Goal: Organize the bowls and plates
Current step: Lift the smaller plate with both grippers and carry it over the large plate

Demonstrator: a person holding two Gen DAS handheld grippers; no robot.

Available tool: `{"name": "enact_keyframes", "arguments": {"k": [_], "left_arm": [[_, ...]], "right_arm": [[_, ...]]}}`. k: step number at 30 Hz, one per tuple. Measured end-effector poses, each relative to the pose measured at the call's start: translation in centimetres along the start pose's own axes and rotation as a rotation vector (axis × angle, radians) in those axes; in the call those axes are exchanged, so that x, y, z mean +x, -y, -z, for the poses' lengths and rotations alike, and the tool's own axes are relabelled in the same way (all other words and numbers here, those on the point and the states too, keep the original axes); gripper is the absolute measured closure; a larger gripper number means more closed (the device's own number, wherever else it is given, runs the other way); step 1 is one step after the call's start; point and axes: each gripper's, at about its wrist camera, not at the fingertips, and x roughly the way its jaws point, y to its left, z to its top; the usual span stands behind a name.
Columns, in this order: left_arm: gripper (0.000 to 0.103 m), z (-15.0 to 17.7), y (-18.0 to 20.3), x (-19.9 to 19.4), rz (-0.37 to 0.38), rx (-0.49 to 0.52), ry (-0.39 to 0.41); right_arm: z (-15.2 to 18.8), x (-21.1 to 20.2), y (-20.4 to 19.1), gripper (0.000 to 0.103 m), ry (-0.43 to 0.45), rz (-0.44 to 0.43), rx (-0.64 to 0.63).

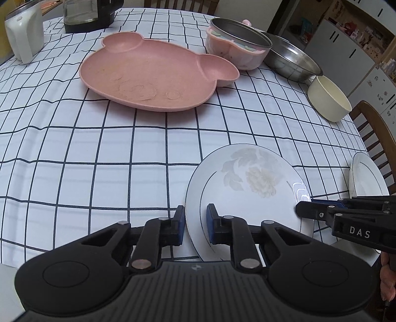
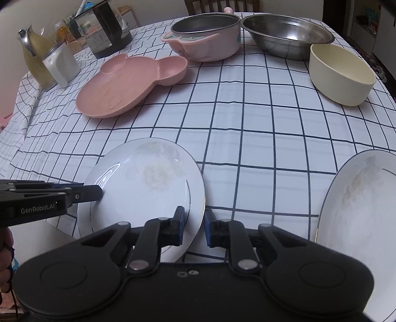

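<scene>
second white plate [image 2: 358,218] cut off at right edge, kettle [image 1: 86,12] top cropped

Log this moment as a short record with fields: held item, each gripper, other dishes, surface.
held item: white floral plate, gripped on opposite rims
left gripper: shut on the plate's left rim
right gripper: shut on its right rim
other dishes: pink bear plate, pink pot, steel bowl, cream bowl, second white plate
surface: checked tablecloth
</scene>
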Motion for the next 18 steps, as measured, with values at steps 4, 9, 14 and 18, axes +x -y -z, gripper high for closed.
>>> {"name": "enact_keyframes", "arguments": {"k": [4,9,14,18], "left_arm": [[0.087,0.2,0.2,-0.5,-0.001,-0.004,0.012],[0.088,0.3,0.9,-1.3,-0.001,0.006,0.023],[0.089,0.3,2.0,-2.1,0.011,0.029,0.030],[0.090,0.2,3.0,-2.7,0.024,0.043,0.030]], "right_arm": [[0.1,-0.3,0.0,0.088,0.004,0.004,0.006],[0.1,-1.1,0.3,0.090,0.012,-0.003,0.026],[0.4,-2.1,0.7,0.091,0.017,0.015,0.038],[0.5,-3.0,1.4,0.092,0.023,0.028,0.069]]}}
